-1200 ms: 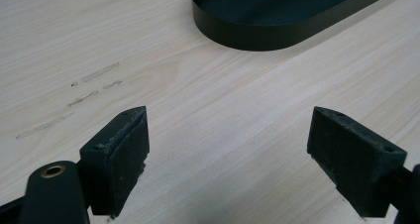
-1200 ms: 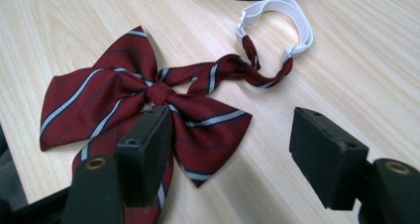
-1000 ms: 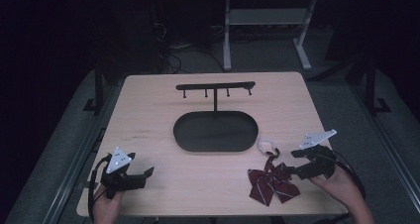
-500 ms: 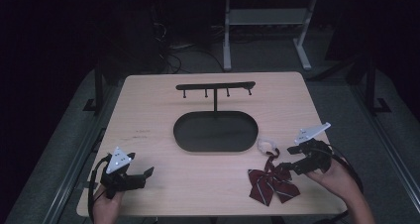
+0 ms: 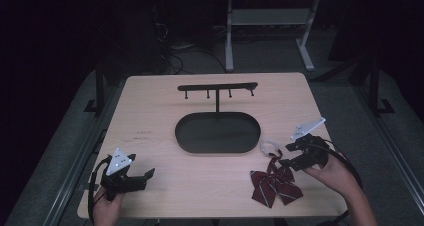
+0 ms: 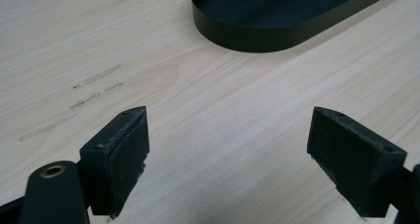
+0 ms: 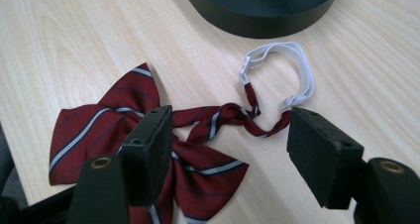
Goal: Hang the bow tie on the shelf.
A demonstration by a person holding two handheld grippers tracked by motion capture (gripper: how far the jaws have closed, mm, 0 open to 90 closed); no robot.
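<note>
Right gripper, jaws wide open and empty, straddles the bow tie's twisted strap at lower right of the high view; closing off-centre risks pinching only the white elastic, which could slip.

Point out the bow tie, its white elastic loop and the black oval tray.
bow tie (image 7: 99,130): right gripper view, on the left striped wing.
white elastic loop (image 7: 302,70): right gripper view, on the band's outer curve.
black oval tray (image 5: 218,148): high view, on its near rim.

Both grippers were held low with fingers spread wide: the left gripper and the right gripper.
</note>
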